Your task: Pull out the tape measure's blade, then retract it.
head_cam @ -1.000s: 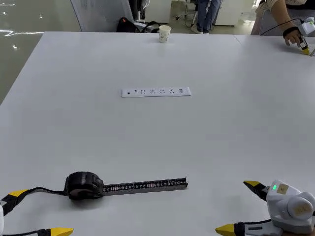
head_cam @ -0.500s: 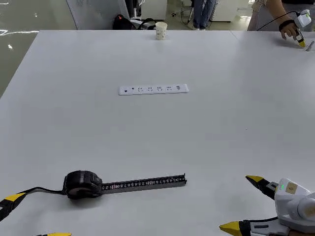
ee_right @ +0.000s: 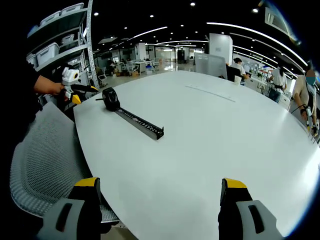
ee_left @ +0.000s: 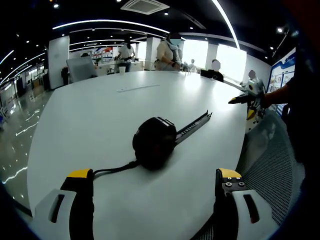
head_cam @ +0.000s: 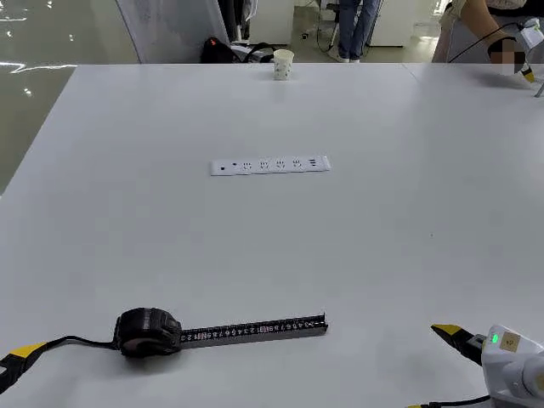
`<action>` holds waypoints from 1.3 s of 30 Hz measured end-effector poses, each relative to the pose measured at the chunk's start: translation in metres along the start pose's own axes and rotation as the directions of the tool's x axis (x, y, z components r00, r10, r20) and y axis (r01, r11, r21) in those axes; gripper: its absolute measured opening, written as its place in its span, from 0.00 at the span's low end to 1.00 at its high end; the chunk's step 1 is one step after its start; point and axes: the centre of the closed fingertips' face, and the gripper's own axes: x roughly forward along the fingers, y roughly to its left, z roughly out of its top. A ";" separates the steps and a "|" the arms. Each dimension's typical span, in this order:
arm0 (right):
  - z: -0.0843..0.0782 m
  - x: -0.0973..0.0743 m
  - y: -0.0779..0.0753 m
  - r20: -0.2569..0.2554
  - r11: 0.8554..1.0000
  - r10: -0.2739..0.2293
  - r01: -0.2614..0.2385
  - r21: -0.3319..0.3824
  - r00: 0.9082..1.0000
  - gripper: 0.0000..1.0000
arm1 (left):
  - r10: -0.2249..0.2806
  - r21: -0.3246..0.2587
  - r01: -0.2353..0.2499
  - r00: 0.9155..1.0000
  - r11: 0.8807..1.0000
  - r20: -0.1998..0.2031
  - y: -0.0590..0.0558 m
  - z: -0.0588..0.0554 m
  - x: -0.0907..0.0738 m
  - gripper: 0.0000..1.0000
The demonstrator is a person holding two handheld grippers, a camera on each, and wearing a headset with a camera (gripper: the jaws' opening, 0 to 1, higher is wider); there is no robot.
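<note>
A black tape measure (head_cam: pixel 147 331) (ee_left: pixel 154 140) (ee_right: pixel 110 98) lies on the white table (head_cam: pixel 280 238), its dark blade (head_cam: pixel 253 331) (ee_left: pixel 193 125) (ee_right: pixel 139 123) pulled out to the right and resting flat. A black cord (head_cam: pixel 81 342) runs from its case toward the left. My left gripper (ee_left: pixel 151 179) sits open just behind the case, not touching it; one yellow tip (head_cam: pixel 25 351) shows at the lower left of the head view. My right gripper (ee_right: pixel 159 186) stands open off the table's near right edge, with one fingertip (head_cam: pixel 448 331) in the head view.
A white power strip (head_cam: pixel 269 164) lies mid-table and a paper cup (head_cam: pixel 283 62) stands near the far edge. Another person's hand with a gripper (head_cam: pixel 520 59) works at the far right corner. A mesh chair (ee_right: pixel 45 165) stands by the near edge. People stand beyond the table.
Both grippers have drawn back toward the near edge and sit lower in the head view. The tape measure and its blade have stayed where they were.
</note>
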 end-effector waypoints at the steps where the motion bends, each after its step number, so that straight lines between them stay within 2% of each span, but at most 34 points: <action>1: 0.000 0.001 -0.001 -0.003 1.000 0.001 -0.001 0.000 1.000 0.99 | 0.002 -0.004 -0.002 1.000 1.000 -0.004 0.000 0.001 0.001 0.99; 3: 0.000 0.003 -0.005 -0.010 1.000 0.004 -0.004 -0.003 1.000 0.99 | 0.003 -0.013 -0.003 1.000 1.000 -0.001 -0.002 0.004 0.003 0.99; 9: 0.012 0.008 -0.009 -0.028 1.000 0.028 -0.028 -0.009 0.999 0.99 | 0.022 -0.066 -0.025 0.999 0.997 -0.043 -0.008 0.002 0.013 0.99; 11: 0.014 0.010 -0.011 -0.037 0.999 0.038 -0.038 -0.014 0.999 0.99 | 0.019 -0.083 -0.021 0.999 0.996 -0.030 -0.011 0.007 0.015 0.99; 14: 0.017 0.012 -0.014 -0.066 0.997 0.044 -0.048 -0.065 0.997 0.99 | 0.031 -0.084 -0.032 0.999 0.996 -0.010 -0.015 0.014 0.021 0.99; 16: 0.021 0.012 -0.014 -0.068 0.996 0.051 -0.056 -0.071 0.996 0.99 | 0.036 -0.091 -0.037 0.999 0.995 -0.009 -0.016 0.016 0.024 0.99; 21: 0.024 0.016 -0.015 -0.112 0.990 0.077 -0.090 -0.111 0.991 0.99 | 0.076 -0.092 -0.075 0.997 0.993 0.004 -0.014 0.026 0.034 0.99; 26: 0.027 0.019 -0.019 -0.143 0.984 0.088 -0.108 -0.141 0.986 0.99 | 0.089 -0.098 -0.088 0.996 0.991 0.008 -0.018 0.031 0.044 0.99; 30: 0.033 0.023 -0.021 -0.158 0.977 0.098 -0.125 -0.172 0.983 0.99 | 0.134 -0.099 -0.133 0.991 0.986 0.001 -0.012 0.032 0.051 0.99; 32: 0.037 0.025 -0.022 -0.161 0.973 0.100 -0.130 -0.190 0.982 0.99 | 0.154 -0.108 -0.155 0.988 0.982 -0.019 -0.011 0.031 0.054 0.99; 34: 0.039 0.029 -0.023 -0.171 0.969 0.104 -0.139 -0.205 0.980 0.99 | 0.173 -0.105 -0.173 0.985 0.979 -0.010 -0.011 0.034 0.057 0.99; 35: 0.040 0.030 -0.023 -0.173 0.968 0.105 -0.140 -0.208 0.979 0.99 | 0.198 -0.089 -0.198 0.980 0.976 -0.007 -0.008 0.035 0.058 0.99; 36: 0.041 0.031 -0.023 -0.176 0.967 0.107 -0.143 -0.212 0.979 0.99 | 0.247 -0.067 -0.248 0.969 0.967 -0.025 -0.002 0.033 0.056 0.99; 39: 0.046 0.035 -0.020 -0.190 0.958 0.120 -0.164 -0.236 0.974 0.99 | 0.236 -0.100 -0.235 0.972 0.967 -0.007 -0.006 0.038 0.061 0.99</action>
